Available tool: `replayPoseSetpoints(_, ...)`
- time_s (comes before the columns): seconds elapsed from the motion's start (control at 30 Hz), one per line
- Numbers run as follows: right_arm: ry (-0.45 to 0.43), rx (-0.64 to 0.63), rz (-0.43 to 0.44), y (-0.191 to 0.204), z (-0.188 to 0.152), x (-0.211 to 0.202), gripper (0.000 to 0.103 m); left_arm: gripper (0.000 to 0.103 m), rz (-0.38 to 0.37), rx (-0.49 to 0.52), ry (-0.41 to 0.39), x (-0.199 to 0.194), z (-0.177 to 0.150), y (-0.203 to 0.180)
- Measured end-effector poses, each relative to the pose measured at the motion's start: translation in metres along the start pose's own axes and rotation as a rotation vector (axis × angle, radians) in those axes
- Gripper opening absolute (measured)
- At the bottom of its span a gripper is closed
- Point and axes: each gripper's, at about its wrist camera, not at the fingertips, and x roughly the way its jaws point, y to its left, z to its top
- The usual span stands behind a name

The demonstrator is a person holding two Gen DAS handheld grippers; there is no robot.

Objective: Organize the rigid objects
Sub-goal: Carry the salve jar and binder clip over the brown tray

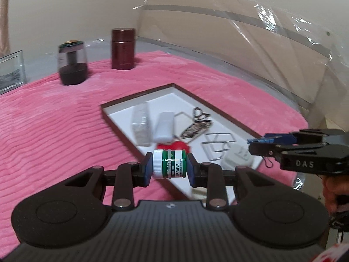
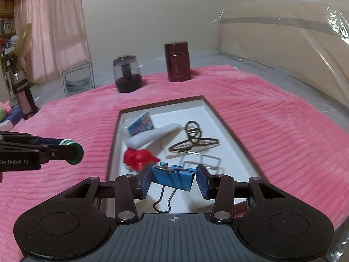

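My left gripper (image 1: pixel 169 167) is shut on a green-and-white lip salve jar (image 1: pixel 169 163), held sideways above the near edge of the brown-rimmed white tray (image 1: pixel 139 150). It also shows in the right wrist view (image 2: pixel 73 152). My right gripper (image 2: pixel 173 182) holds a blue binder clip (image 2: pixel 174 179) over the tray's near end (image 2: pixel 110 152); the left pad touches the clip, and a small gap shows at the right pad. It also shows in the left wrist view (image 1: pixel 259 142). In the tray lie a red object (image 2: pixel 137 157), a white case (image 2: pixel 152 135), a small box (image 2: pixel 141 126), wire clips and a keyring.
The tray rests on a pink ribbed blanket (image 1: pixel 54 131). A dark red canister (image 1: pixel 123 48) and a clear-domed jar (image 1: pixel 73 65) stand at the back. A framed picture (image 2: pixel 78 80) leans at the back left. Clear plastic sheeting (image 1: pixel 261 43) rises on the right.
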Motion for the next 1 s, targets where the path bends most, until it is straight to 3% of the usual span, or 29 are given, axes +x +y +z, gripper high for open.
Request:
replayPoseSetpoints(0.4, 0.027, 0.004, 0.025, -0.052, 0.007, 0.013, 0.041, 0.027, -0.053, 0.043, 0.04, 0.048, 0.017, -0.041)
replayPoseSetpoints(1.0, 0.078, -0.045, 0.012, -0.083, 0.015, 0.048, 0.041, 0.027, -0.065, 0.072, 0.102, 0.106, 0.017, -0.064)
